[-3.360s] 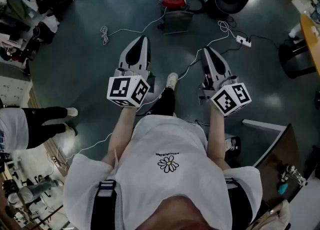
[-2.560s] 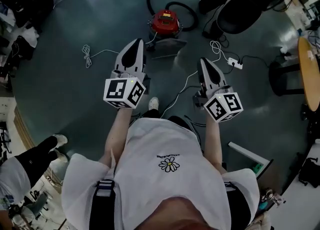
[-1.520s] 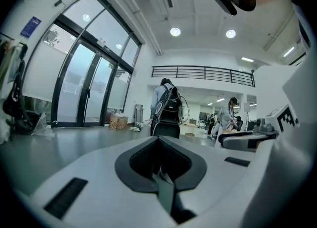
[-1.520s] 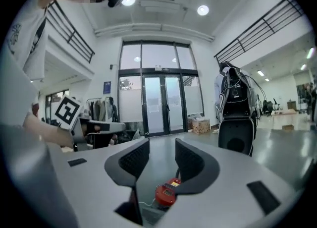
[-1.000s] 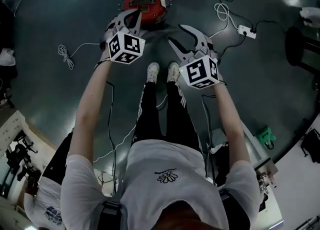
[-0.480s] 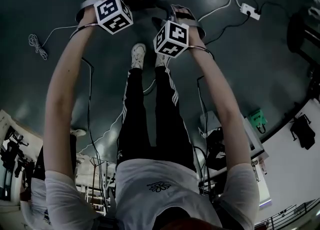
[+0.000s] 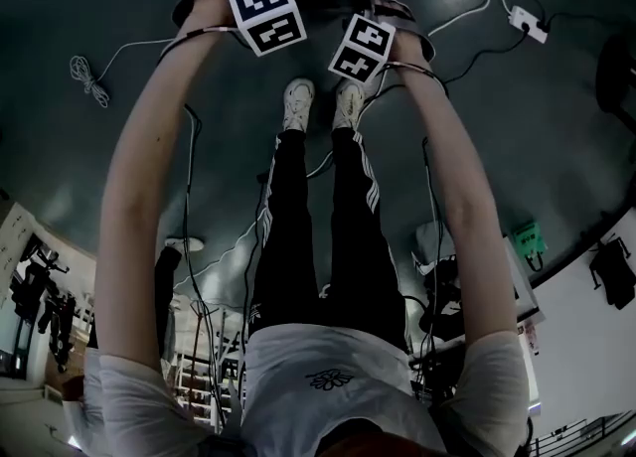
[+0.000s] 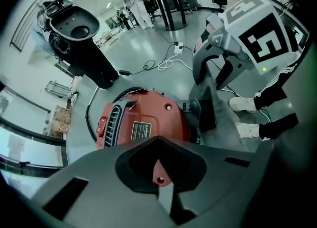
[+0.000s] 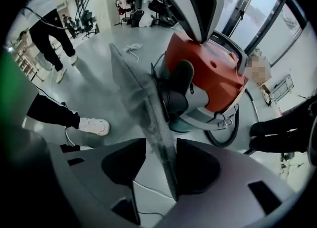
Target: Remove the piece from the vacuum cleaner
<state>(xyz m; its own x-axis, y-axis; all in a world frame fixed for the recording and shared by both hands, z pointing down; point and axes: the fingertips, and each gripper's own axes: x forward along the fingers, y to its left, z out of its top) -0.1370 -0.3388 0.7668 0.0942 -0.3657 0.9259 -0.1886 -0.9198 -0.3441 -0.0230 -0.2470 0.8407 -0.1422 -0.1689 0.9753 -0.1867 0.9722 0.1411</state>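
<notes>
The thin, flat grey panel (image 9: pixel 141 98) stands on edge against the round black port (image 9: pixel 176 88) of the glossy red canister vacuum cleaner (image 9: pixel 213 68) on the smooth grey floor (image 9: pixel 109 53). The right tongs (image 9: pixel 171 172) pinch the panel's edge. The left tongs (image 8: pixel 158 182), pressed together on nothing, sit above the red shell.

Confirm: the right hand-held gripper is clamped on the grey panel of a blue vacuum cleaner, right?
The vacuum cleaner is red, not blue; the right gripper view shows it. The right hand-held gripper is indeed clamped on its grey panel.
</notes>
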